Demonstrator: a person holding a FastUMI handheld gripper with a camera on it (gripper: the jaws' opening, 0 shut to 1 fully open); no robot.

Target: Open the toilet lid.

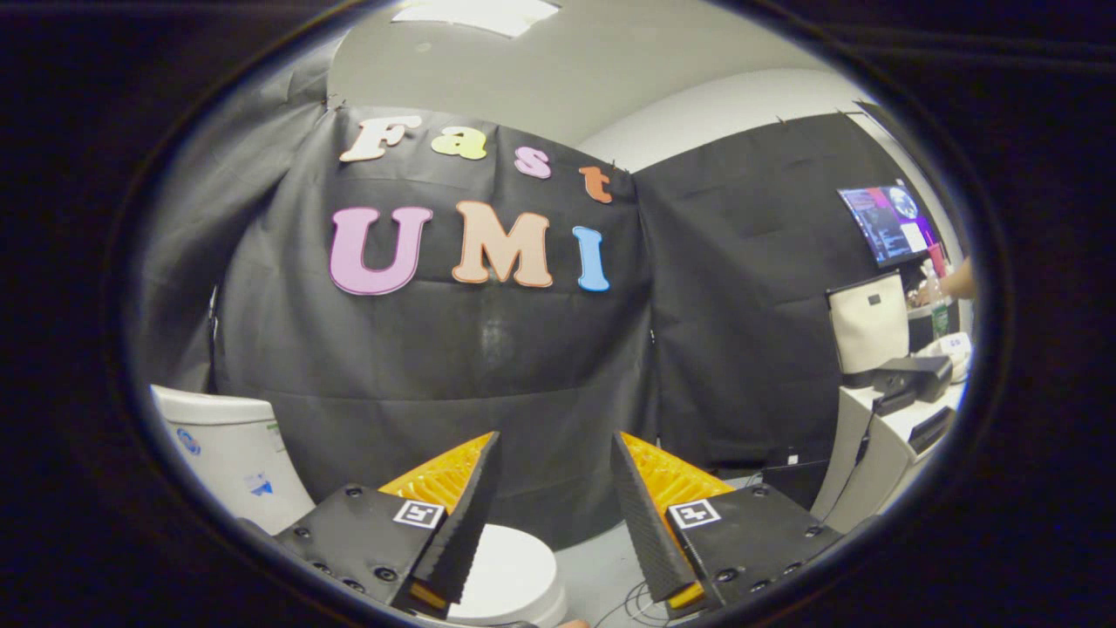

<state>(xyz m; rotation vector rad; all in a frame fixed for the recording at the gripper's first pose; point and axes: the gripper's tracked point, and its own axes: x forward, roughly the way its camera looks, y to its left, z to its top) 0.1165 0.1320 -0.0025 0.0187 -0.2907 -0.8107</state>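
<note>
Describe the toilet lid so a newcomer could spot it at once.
Start at the black cloth wall; the white toilet tank stands against it. In front of the tank, below the open gripper, lies the toilet lid, still down. It is the one smooth, rounded white slab, unlike the boxy tank.

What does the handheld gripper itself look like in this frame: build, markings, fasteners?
The gripper has two wedge-shaped fingers that taper toward their tips, with finely ribbed inner faces. Each sits on a flat, dark mounting plate fastened by round-headed screws. Each plate carries a small square black-and-white fiducial marker. Ridged bracing runs behind each finger.
</note>
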